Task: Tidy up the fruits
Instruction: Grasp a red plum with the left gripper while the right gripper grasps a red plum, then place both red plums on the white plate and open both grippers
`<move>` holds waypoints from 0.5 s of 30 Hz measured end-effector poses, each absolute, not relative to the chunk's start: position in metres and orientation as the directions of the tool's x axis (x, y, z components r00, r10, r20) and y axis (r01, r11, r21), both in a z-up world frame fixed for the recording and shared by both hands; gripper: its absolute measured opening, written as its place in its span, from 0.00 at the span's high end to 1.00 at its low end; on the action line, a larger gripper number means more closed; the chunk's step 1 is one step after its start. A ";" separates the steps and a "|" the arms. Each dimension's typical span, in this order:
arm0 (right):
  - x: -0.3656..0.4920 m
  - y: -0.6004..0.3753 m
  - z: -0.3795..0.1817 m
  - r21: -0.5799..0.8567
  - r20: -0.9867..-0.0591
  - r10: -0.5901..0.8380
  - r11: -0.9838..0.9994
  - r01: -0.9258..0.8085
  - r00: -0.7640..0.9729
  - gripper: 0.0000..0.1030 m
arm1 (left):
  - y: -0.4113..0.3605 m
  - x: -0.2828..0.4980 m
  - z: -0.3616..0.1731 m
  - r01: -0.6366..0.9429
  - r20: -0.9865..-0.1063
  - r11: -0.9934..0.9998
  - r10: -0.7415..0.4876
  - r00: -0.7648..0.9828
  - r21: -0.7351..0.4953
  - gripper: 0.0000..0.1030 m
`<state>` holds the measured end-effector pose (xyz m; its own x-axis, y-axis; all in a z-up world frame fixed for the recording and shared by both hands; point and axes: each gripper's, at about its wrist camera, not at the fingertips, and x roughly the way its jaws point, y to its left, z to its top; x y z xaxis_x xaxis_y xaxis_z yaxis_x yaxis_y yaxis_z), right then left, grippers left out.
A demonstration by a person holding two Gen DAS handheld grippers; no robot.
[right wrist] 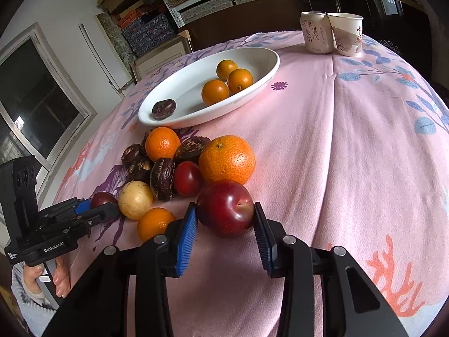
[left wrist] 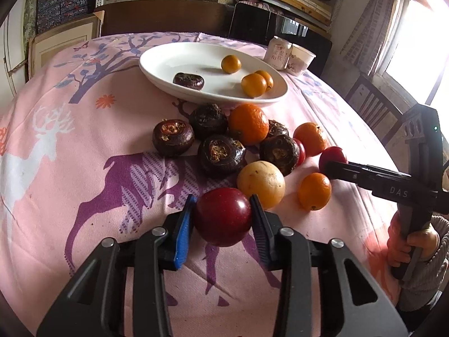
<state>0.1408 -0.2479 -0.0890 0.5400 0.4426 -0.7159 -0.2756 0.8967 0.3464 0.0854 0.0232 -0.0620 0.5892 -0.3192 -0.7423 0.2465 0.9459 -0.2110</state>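
Observation:
My left gripper (left wrist: pixel 223 200) is shut on a dark red plum (left wrist: pixel 223 219) at the near edge of the fruit pile, a pad pressing each side. In the right wrist view the left gripper (right wrist: pixel 98 207) shows the same grip. My right gripper (right wrist: pixel 224 206) is shut on a brighter red plum (right wrist: pixel 226 210) beside a large orange (right wrist: pixel 227 160). The left wrist view shows the right gripper (left wrist: pixel 329 163) on that plum (left wrist: pixel 332 153). Between them lie a yellow fruit (left wrist: pixel 261 184), several oranges and several dark water chestnuts (left wrist: pixel 221 154). The white plate (left wrist: pixel 157 74) behind holds three small oranges and one chestnut.
A drink can (right wrist: pixel 315 32) and a paper cup (right wrist: pixel 348 35) stand at the far edge of the pink tablecloth. A wooden chair (left wrist: pixel 373 109) stands off the table's right side. A hand (left wrist: pixel 418 241) holds the right gripper's grip. Shelves fill the back wall.

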 end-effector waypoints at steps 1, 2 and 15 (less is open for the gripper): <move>0.140 -0.249 -0.088 0.352 -0.710 0.446 0.895 -0.274 0.545 0.61 | 0.025 0.084 -0.060 0.243 -0.734 0.946 -0.321 0.598 -0.215 0.63; 0.139 -0.251 -0.087 0.358 -0.703 0.451 0.893 -0.274 0.551 0.61 | 0.026 0.084 -0.059 0.240 -0.732 0.947 -0.318 0.603 -0.214 0.63; 0.141 -0.262 -0.068 0.392 -0.636 0.465 0.882 -0.262 0.616 0.61 | 0.012 0.109 -0.019 0.270 -0.683 0.951 -0.298 0.667 -0.151 0.63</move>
<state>0.1409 -0.2622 -0.0683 0.6158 0.4652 -0.6359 -0.2617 0.8820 0.3918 0.1094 0.0122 -0.0191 0.6674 -0.2978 -0.6825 0.2698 0.9510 -0.1511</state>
